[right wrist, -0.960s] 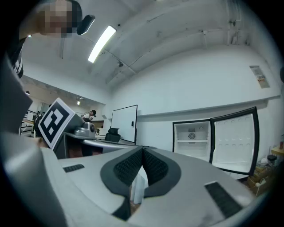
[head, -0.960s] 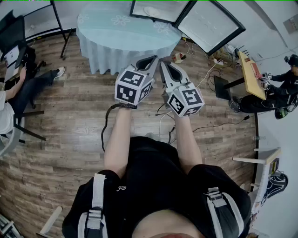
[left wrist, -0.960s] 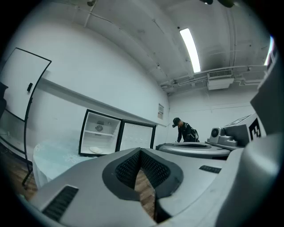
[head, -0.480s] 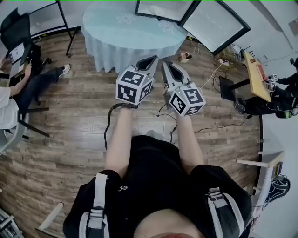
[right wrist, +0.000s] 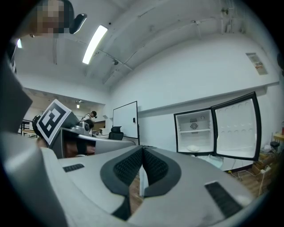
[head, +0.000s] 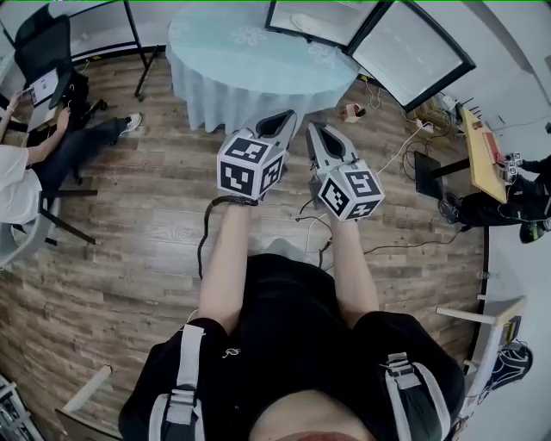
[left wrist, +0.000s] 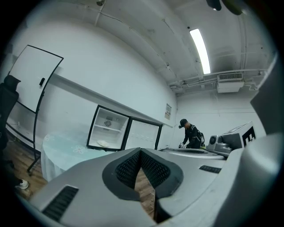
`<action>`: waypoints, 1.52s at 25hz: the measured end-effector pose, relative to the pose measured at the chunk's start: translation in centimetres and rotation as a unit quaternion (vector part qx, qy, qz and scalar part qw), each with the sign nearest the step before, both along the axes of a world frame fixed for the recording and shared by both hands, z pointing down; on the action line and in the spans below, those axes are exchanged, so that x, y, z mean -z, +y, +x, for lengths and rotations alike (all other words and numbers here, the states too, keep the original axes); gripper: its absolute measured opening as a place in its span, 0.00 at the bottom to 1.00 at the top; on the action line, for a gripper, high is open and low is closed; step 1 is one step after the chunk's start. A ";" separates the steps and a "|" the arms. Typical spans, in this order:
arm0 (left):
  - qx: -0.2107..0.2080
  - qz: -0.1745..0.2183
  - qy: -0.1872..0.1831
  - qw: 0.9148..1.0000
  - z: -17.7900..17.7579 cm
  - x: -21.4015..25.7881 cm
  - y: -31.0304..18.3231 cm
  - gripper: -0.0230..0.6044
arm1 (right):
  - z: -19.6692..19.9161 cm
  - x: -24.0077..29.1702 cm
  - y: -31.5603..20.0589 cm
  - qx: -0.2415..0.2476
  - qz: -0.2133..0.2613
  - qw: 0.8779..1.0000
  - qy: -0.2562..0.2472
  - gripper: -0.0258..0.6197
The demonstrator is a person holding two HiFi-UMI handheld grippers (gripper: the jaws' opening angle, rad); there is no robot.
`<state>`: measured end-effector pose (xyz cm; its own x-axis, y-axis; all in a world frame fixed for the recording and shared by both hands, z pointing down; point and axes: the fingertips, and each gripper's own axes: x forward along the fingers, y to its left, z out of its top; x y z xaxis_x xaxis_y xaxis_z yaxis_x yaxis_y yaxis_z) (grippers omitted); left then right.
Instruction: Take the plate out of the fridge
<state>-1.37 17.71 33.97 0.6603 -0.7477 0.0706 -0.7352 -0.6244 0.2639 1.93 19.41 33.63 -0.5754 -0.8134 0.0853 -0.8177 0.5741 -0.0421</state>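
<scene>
In the head view, the left gripper and right gripper hang side by side above the wood floor. Each has its jaws pressed together on nothing. A cloth-covered round desk stands between them and the open fridge.

The left gripper view shows the plate lying flat on the fridge's bottom level, well apart from the jaws.

The right gripper view shows it pale and shallow. It is likely stiff, smooth and breakable, so pinch its near rim firmly and keep it level.
</scene>
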 end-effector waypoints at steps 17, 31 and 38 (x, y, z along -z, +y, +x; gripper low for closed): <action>0.002 -0.041 0.026 0.999 -1.6 -1.9 -0.1 0.04 | -1.9 -2.0 -0.1 0.001 -0.024 1.000 0.008 0.04; -0.007 -0.125 0.022 0.992 2.4 -8.5 -4.5 0.04 | 3.8 -6.7 -4.6 -0.037 -0.089 0.995 -0.022 0.04; 0.007 -0.147 0.012 0.989 3.7 -10.7 -8.3 0.04 | 5.4 -8.8 -8.9 -0.027 -0.113 0.992 -0.040 0.04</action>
<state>2.38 9.43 44.65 0.6543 -0.7060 0.2711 -0.7346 -0.5081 0.4496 7.37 10.54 42.44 -0.5436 -0.8088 0.2245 -0.8360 0.4980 -0.2303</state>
